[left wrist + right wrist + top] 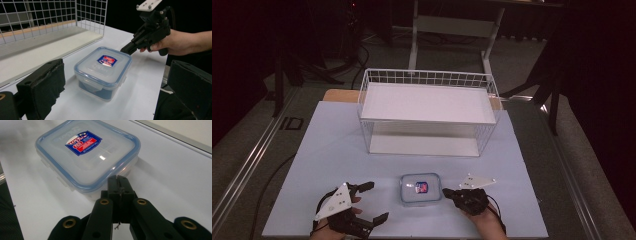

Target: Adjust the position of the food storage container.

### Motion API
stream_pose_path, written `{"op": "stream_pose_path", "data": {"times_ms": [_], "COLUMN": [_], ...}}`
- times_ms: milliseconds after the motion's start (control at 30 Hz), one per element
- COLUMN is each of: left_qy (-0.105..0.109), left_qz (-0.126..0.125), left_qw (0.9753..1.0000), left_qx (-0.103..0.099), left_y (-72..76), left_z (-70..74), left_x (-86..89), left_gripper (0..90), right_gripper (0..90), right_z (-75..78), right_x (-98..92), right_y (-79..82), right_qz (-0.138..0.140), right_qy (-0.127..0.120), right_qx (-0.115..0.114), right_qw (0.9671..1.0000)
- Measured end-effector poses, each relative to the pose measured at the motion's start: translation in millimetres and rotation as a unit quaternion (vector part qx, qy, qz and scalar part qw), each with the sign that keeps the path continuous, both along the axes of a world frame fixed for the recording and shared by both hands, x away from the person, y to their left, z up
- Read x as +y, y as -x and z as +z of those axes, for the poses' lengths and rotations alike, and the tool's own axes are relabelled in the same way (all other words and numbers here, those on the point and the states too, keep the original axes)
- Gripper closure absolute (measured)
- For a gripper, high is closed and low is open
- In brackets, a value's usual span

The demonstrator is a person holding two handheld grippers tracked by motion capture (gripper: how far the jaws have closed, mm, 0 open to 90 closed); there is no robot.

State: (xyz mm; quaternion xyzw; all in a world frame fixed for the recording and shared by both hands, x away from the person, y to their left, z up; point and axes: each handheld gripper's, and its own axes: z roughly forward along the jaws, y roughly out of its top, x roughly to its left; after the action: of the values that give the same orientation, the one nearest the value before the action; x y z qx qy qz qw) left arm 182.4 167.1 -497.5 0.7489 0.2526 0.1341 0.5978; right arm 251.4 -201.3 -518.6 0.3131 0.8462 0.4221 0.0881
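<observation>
A clear plastic box (421,189) with a blue-rimmed lid and a red and blue label sits on the table near the front edge. My left gripper (378,200) lies to its left, open wide, with nothing between the jaws. In the left gripper view the box (103,71) stands ahead between the two padded fingers (47,82). My right gripper (445,191) is shut, and its tip sits at the box's right side. In the right gripper view the closed jaw tips (118,181) meet the lid's rim at the near edge of the box (87,152). The left gripper view shows the right gripper (125,49) held in a hand.
A white wire basket (427,77) with a white shelf board and a white floor board stands at the middle back of the pale table (327,150). Its mesh (50,15) rises behind the box. Dark floor and stands surround the table.
</observation>
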Motion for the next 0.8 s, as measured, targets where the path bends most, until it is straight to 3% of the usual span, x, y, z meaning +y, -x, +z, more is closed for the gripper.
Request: {"op": "stream_pose_path", "data": {"times_ms": [67,600,800], "left_qy": [-0.001,0.003,0.001], "left_qz": [0.000,0.004,0.010], "left_qw": [1.0000,1.0000,0.9999], "left_qx": [-0.001,0.006,0.008], "left_y": [-0.2,-1.4,-2.1], "left_z": [0.2,-0.6,-0.4], "left_x": [-0.4,0.0,1.3], "left_gripper": [2.6,2.6,2.6], "right_gripper": [90.0,90.0,90.0], "right_z": [0.2,-1.3,2.3], "right_x": [4.8,32.9,35.3], "right_y": [0.9,1.5,1.8], "right_qz": [0.007,0.027,0.027], "right_qy": [0.008,-0.004,-0.004], "right_qx": [-0.011,0.001,-0.009], "right_qw": [0.9999,0.9996,0.9996]}}
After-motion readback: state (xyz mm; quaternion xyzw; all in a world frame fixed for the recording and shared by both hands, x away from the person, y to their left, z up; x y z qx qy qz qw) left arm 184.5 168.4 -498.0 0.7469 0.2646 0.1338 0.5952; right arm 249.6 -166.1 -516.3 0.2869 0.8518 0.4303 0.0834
